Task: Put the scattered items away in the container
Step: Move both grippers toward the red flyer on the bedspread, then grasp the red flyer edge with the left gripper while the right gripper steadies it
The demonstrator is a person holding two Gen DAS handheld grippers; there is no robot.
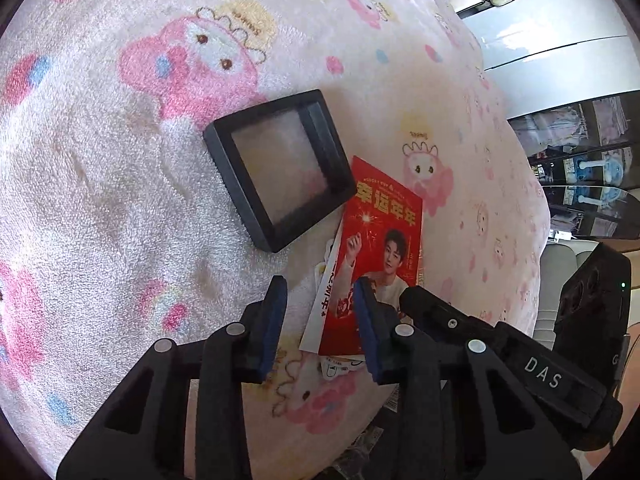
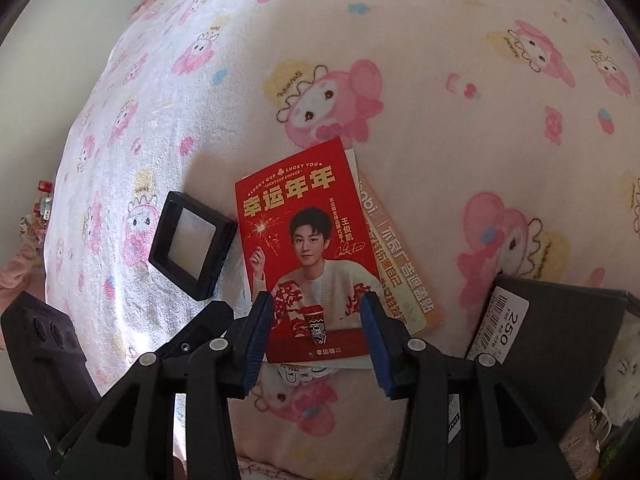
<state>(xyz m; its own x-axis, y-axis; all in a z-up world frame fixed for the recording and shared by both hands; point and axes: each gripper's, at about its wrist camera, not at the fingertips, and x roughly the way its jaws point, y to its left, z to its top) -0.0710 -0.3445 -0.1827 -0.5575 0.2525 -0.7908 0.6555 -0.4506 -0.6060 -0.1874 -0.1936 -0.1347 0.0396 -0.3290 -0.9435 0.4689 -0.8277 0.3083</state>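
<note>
So: both grippers hang low over the pink cartoon-print blanket (image 2: 440, 92), neither holding anything. Left gripper (image 1: 320, 320) has its jaws apart, nothing btwn them; right gripper (image 2: 316, 332) likewise parted, straddling the near edge of the red flyer (image 2: 308, 252) w/o pinching it.

Step in hand, my guess: the pick-up of the paper stack, approach stage only. Nothing looks packed yet.

Where things lie:
- Red flyer, face up, mid-blanket, on top of the pile.
- Orange leaflet (image 2: 396, 264) poking out under it to the right.
- White sheet (image 2: 354, 164) edge showing at the far corner; a printed scrap at the near edge may be the same sheet or another, can't tell.
- Black square frame (image 2: 192, 240) just left of the flyer; touching or only beside it, unclear.
- Dark box w/ barcode label (image 2: 560, 340), near right, partly cut off. Prob. the container, not certain.

Count: 1 flyer, 1 leaflet, at least 1 white sheet, 1 frame, 1 box, 2 grippers.

Next move calls for: getting a finger under a thin flat edge on soft fleece. Sheets may slide apart or buckle; blanket pile could get nipped too. Frame is the easier grab, rigid sides.
</note>
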